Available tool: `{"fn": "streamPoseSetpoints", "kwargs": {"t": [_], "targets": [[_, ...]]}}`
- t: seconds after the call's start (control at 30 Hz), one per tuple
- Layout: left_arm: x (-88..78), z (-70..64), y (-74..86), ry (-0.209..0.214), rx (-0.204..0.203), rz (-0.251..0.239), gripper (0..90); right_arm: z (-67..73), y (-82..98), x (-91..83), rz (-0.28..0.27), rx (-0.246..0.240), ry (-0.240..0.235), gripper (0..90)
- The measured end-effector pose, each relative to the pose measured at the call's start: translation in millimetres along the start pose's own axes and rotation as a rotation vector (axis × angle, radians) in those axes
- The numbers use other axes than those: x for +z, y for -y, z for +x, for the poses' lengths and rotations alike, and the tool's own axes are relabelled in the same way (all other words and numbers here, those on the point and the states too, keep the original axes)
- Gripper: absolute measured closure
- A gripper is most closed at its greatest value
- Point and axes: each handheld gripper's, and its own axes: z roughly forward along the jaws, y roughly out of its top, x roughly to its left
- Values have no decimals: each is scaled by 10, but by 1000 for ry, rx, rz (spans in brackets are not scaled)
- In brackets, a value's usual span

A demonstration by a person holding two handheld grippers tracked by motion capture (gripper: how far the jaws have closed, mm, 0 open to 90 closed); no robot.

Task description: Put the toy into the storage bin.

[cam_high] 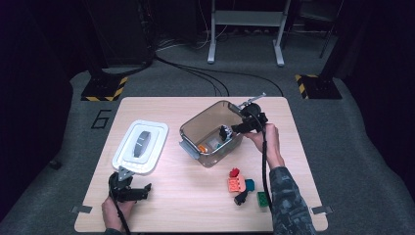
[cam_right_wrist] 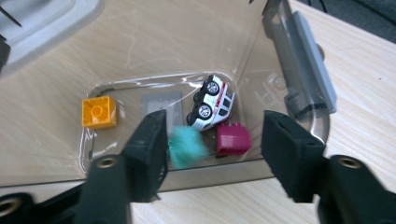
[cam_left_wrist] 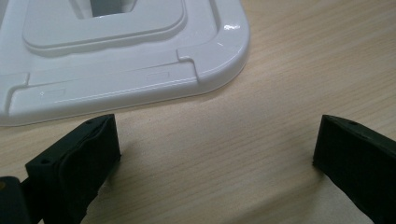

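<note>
The left gripper (cam_high: pixel 139 188) is lying low at the near left corner of the table (cam_high: pixel 195 205), with its jaws wide apart and nothing between them. Just beyond it the white lid (cam_high: pixel 141 147) is resting flat, its long axis running away from the person. In the middle, the clear box (cam_high: pixel 211 133) is standing open, its long axis going diagonally from near left to far right. The right gripper (cam_right_wrist: pixel 212 140) is hanging over the box with jaws wide apart, and a blurred teal piece (cam_right_wrist: pixel 186 147) is showing between them, touching neither. On the box floor are lying an orange brick (cam_right_wrist: pixel 99 112), a white toy car (cam_right_wrist: pixel 212 102) on its side, and a dark red brick (cam_right_wrist: pixel 232 138). More toy blocks (cam_high: pixel 243 188) are sitting near the right forearm.
</note>
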Motion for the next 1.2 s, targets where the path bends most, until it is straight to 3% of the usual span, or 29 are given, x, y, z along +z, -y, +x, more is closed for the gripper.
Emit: {"fn": "streamPoseSetpoints", "kwargs": {"t": [0.23,0.47,0.93,1.2], "targets": [[-4,0,-2,0,1,4,2,-2,76,-225,-89,22,-3,215],[-2,0,-1,-1,0,3,2,-65,330,-466,-135,54,5,154],[6,-6,1,-1,-10,-9,2,-81,1041,-511,-109,116,11,121],[8,-8,3,-3,-11,-12,2,-12,1431,-461,-78,165,14,123]]}}
